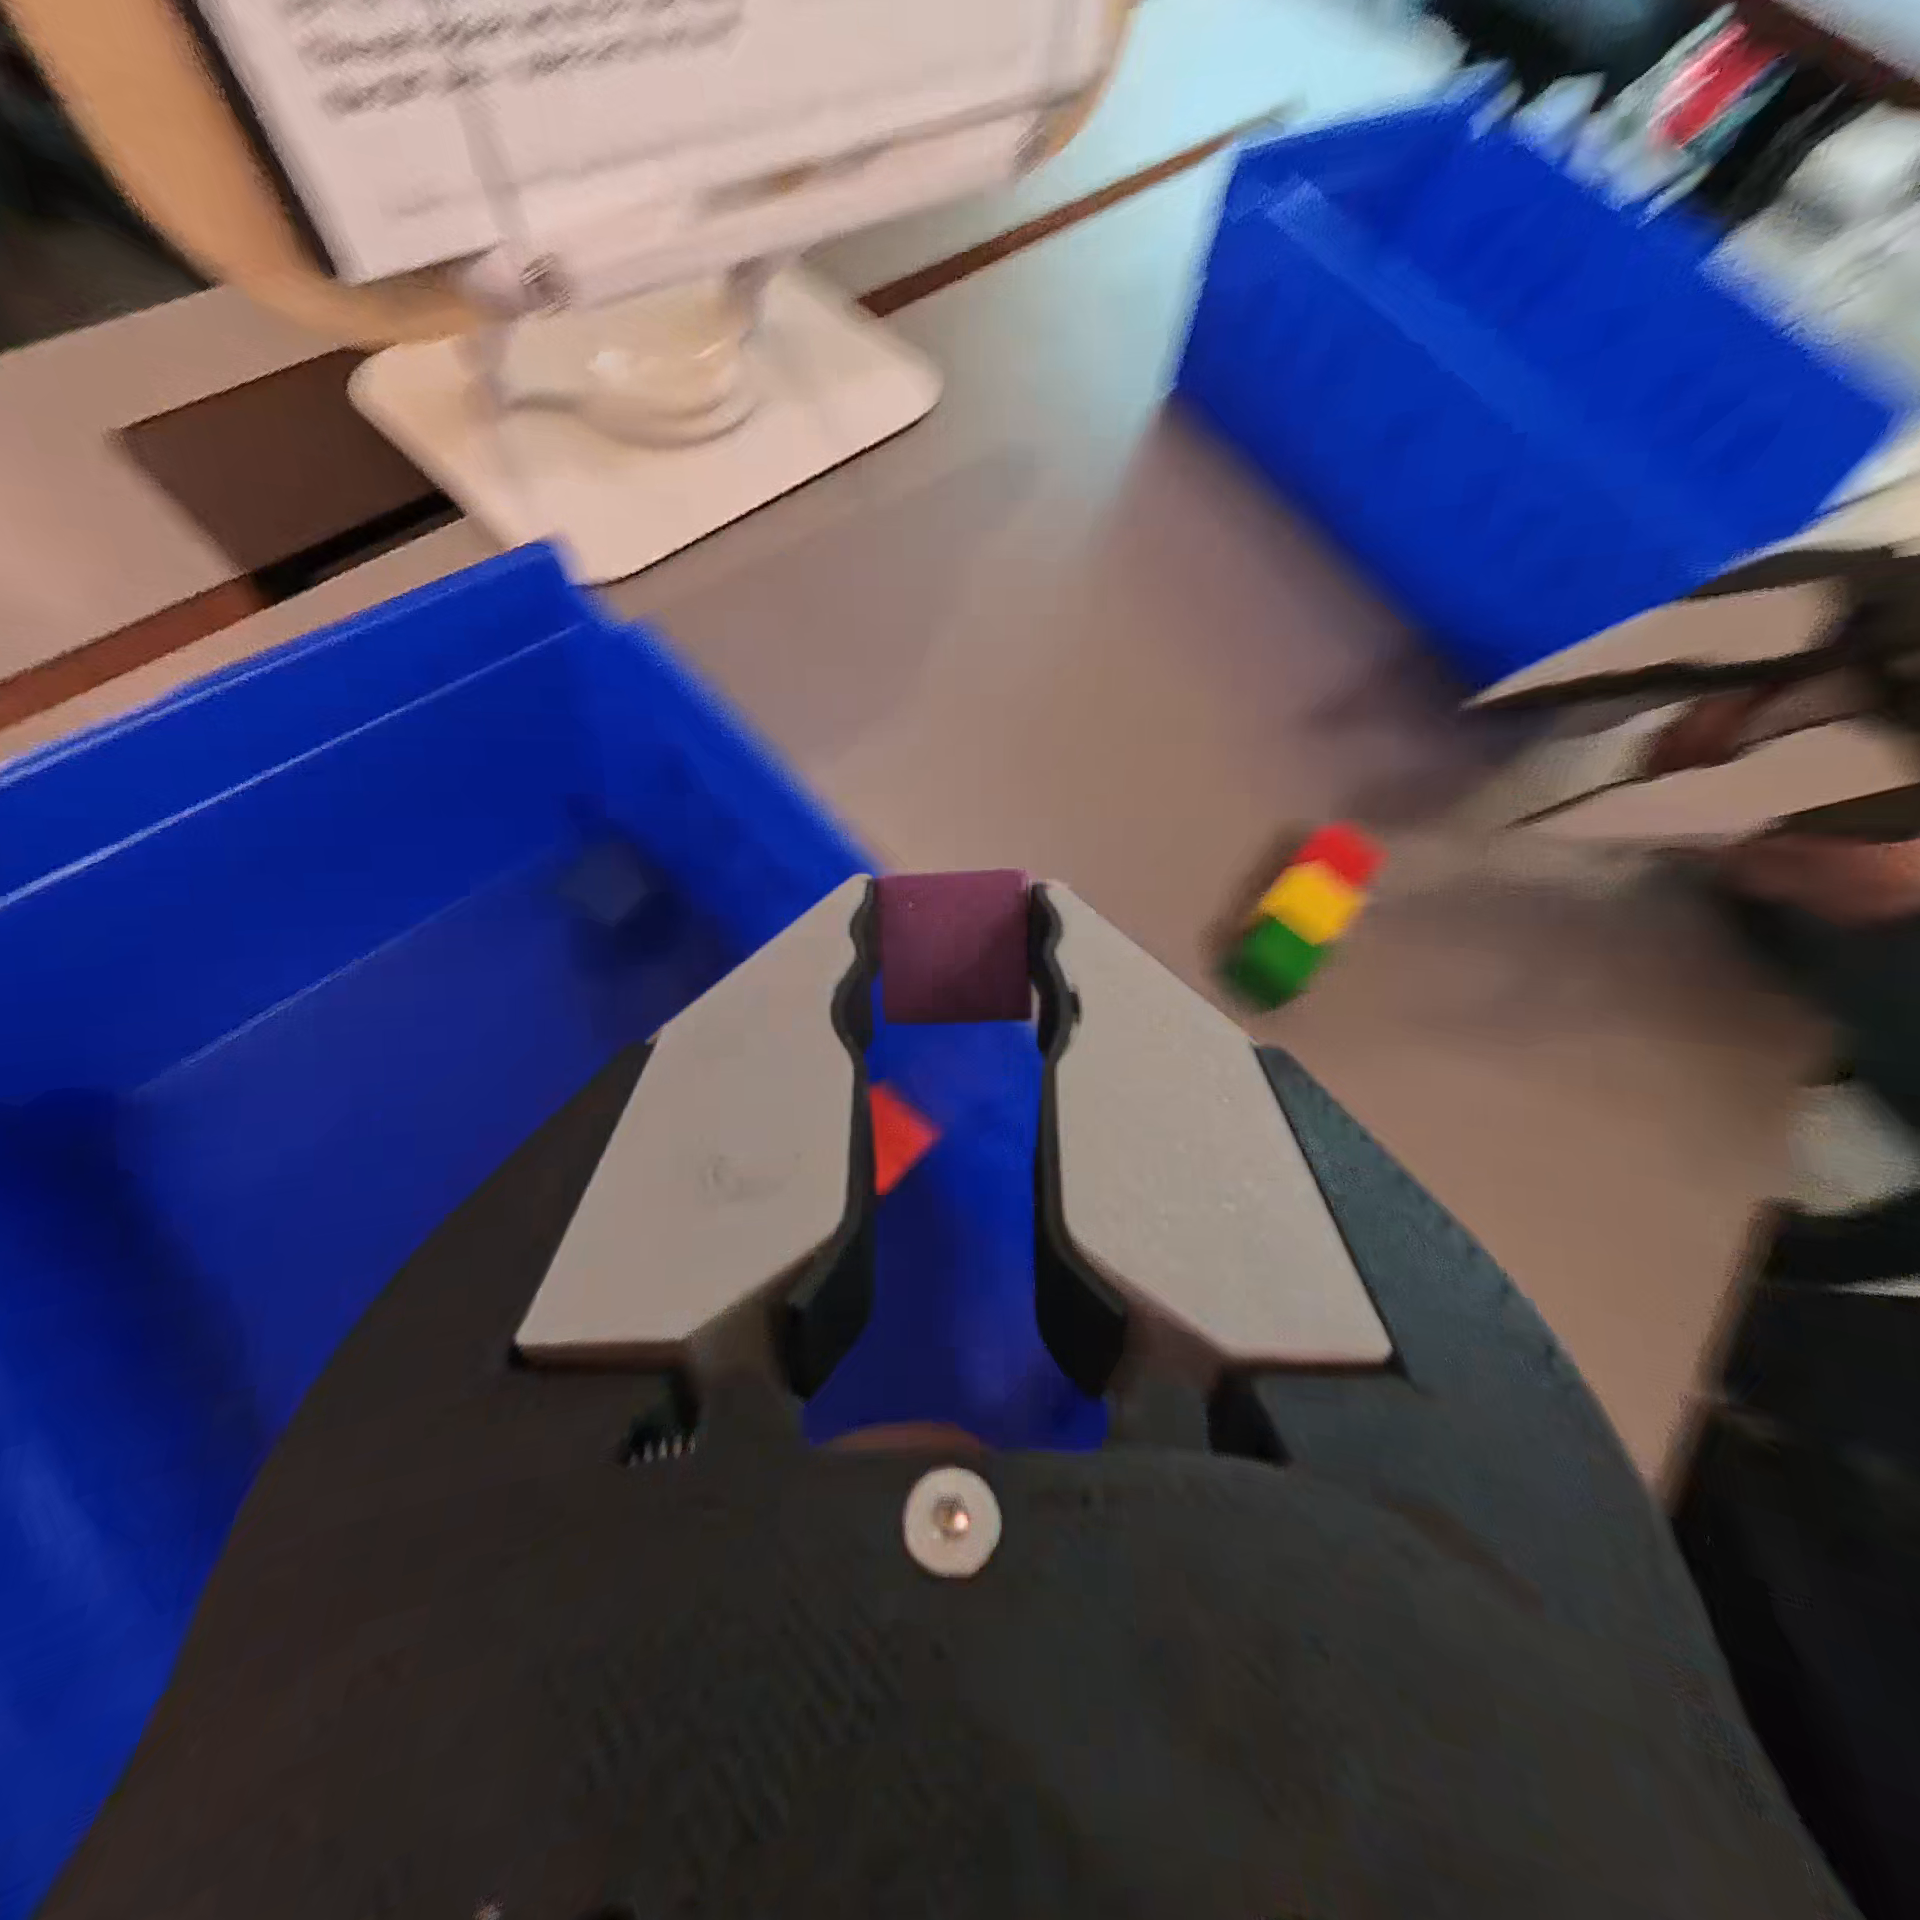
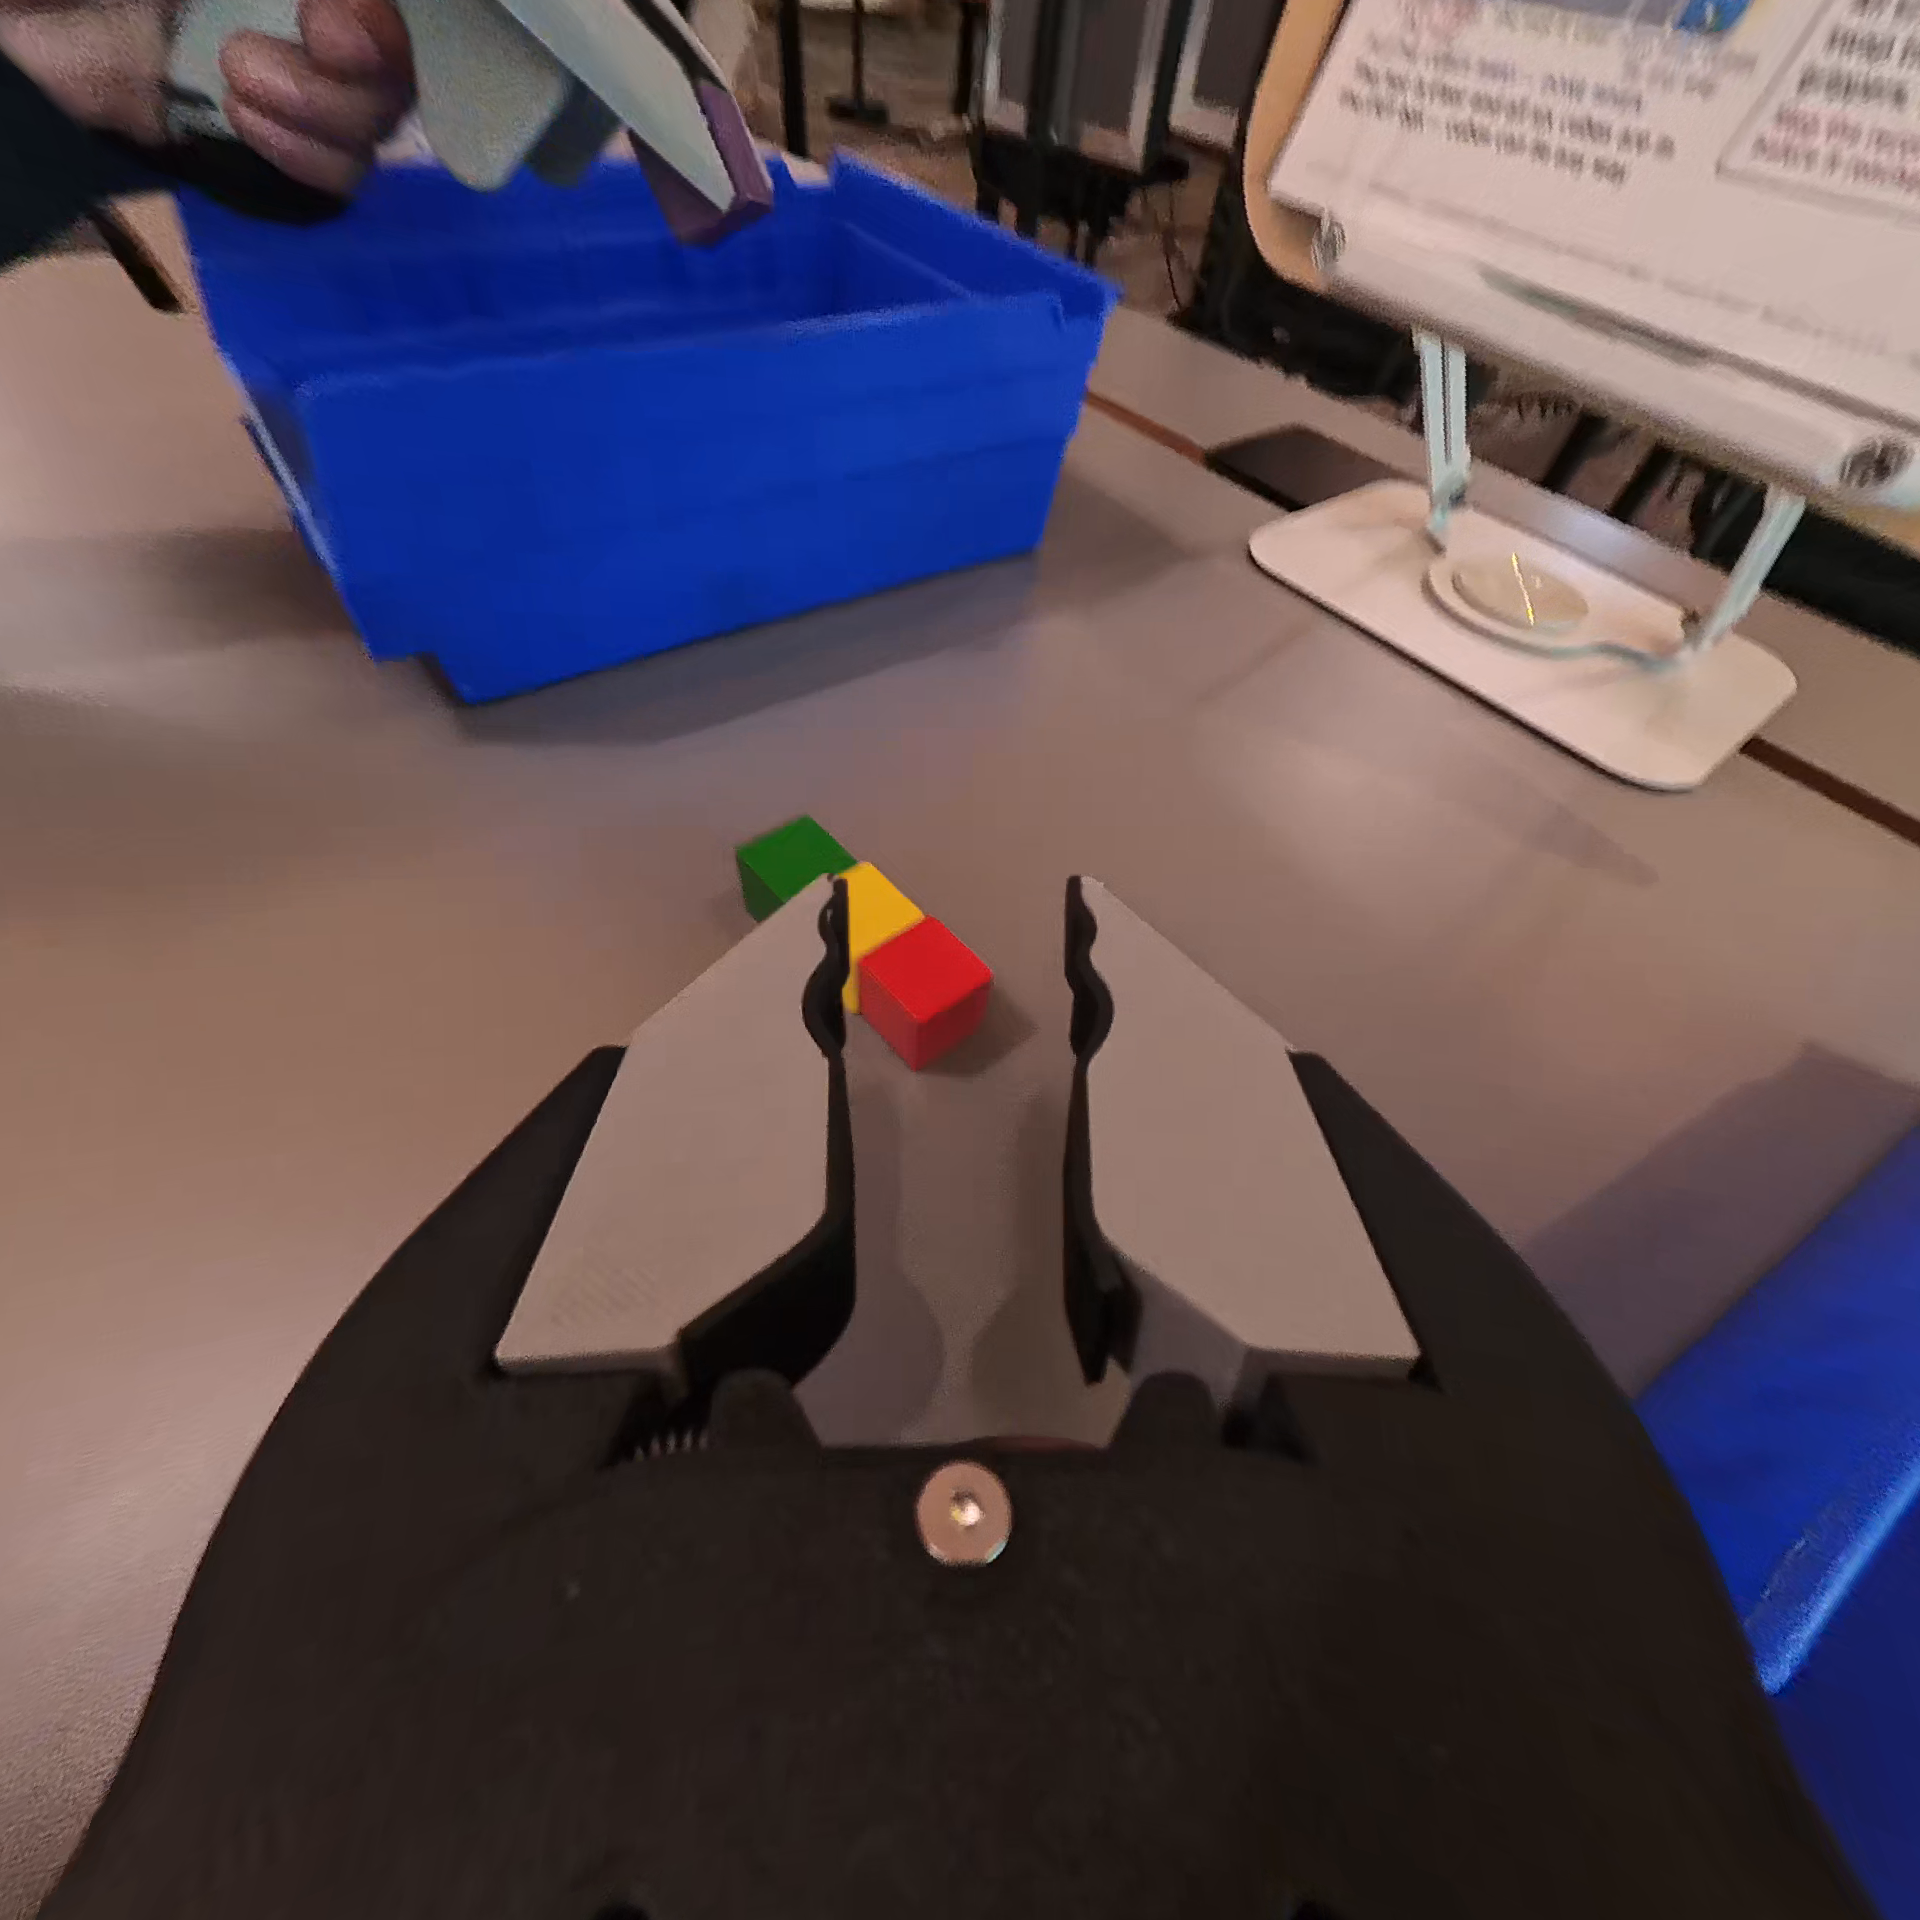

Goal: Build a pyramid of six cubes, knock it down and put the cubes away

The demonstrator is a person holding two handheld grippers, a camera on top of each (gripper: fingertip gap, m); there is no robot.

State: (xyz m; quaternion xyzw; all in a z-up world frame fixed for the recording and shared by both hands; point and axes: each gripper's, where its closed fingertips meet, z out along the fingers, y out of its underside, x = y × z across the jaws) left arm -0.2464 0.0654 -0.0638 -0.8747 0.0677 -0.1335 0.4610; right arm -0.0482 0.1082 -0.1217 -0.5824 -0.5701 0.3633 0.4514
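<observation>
My left gripper (image 1: 951,940) is shut on a purple cube (image 1: 951,951) and holds it over the edge of a blue bin (image 1: 312,831). A red-orange cube (image 1: 899,1138) lies in that bin. Green (image 2: 790,857), yellow (image 2: 883,904) and red (image 2: 930,987) cubes stand touching in a row on the grey table; they also show in the left wrist view (image 1: 1304,914). My right gripper (image 2: 951,935) is open and empty, just above the table with the red cube between its tips. The left gripper with the purple cube (image 2: 727,156) shows over the far bin (image 2: 644,478).
A second blue bin (image 1: 1507,416) stands at the table's far right; its corner (image 2: 1808,1455) shows near my right gripper. A white document stand (image 2: 1538,623) with a printed sheet stands at the back. A person's hand (image 2: 301,94) holds the left gripper.
</observation>
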